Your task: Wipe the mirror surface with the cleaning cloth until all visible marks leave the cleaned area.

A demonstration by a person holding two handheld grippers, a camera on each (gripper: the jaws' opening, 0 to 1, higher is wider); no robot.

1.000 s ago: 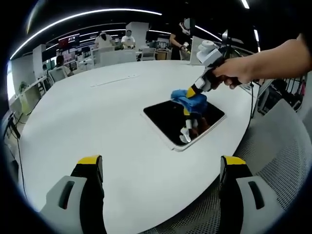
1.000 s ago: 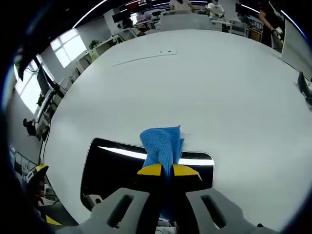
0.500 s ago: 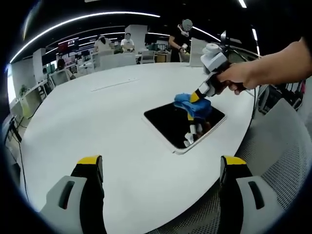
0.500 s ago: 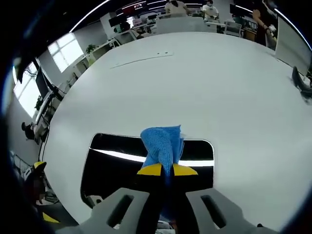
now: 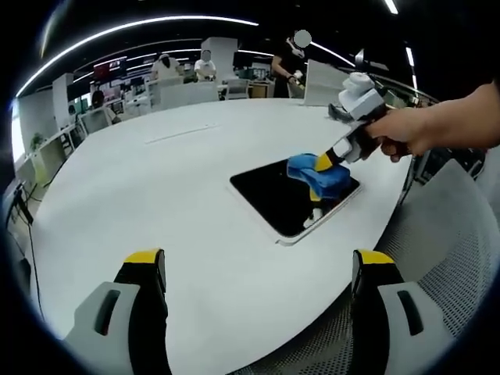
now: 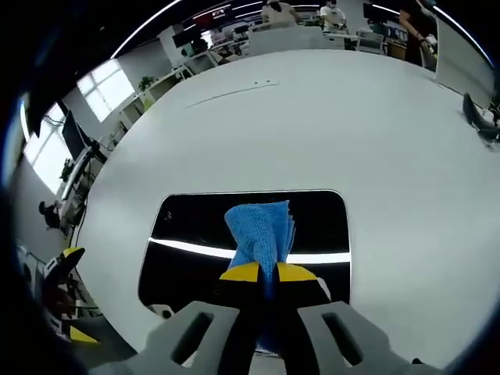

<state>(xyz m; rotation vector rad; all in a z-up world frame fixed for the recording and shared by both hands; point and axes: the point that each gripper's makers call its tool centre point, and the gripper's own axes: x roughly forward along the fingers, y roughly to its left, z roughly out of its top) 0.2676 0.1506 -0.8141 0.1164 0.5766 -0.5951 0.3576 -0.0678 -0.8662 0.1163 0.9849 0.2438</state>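
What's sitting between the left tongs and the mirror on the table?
Nothing: in the left gripper view, only bare white table lies between the open left tongs and the mirror.

A large white round table (image 5: 141,195) fills the near ground of an open-plan office. Beyond its far edge stand rows of desks (image 5: 183,90) with people seated or standing at them. Long curved light strips (image 5: 141,25) run across the dark ceiling. In the right gripper view, bright windows (image 6: 105,84) line the wall past the table's left edge. Grey patterned carpet (image 5: 449,234) lies beside the table's right edge.
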